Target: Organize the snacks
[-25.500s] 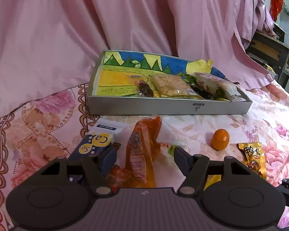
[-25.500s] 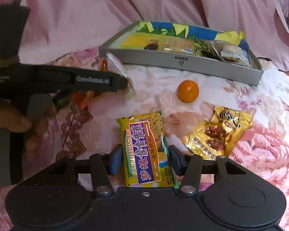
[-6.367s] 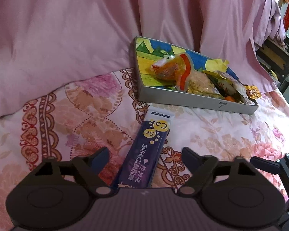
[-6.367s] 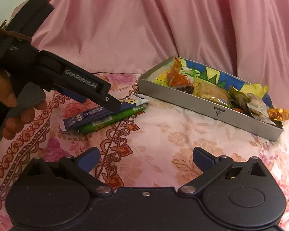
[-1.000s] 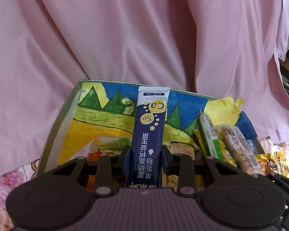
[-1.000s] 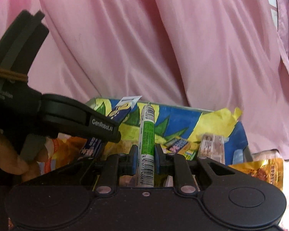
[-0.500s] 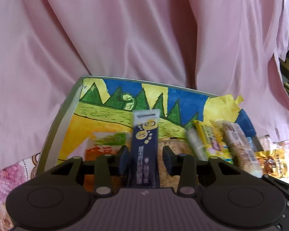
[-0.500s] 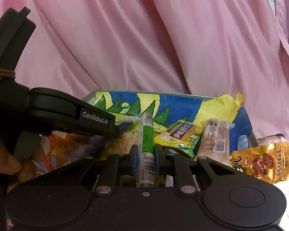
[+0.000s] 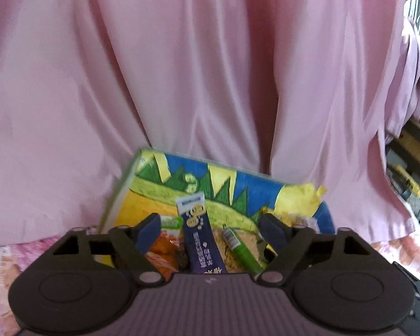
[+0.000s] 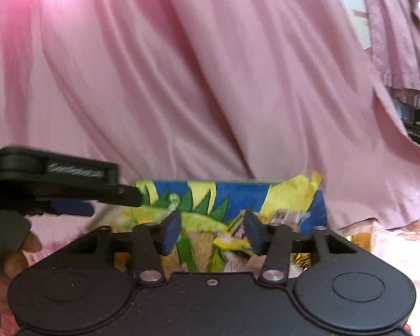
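Inside the painted tray [image 9: 117, 198] lie a purple sachet [image 9: 200, 240] and green stick [image 9: 239, 247]; both tongs gape, just released.

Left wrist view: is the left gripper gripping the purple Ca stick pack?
No: the left gripper stands open, blue pads clear of the purple Ca stick pack, which lies in the tray.

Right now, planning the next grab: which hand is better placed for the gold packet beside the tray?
Right, probably: the right gripper has just been opening and grips nothing; the gold packet lies just right of it, past the tray. The left view misses it.
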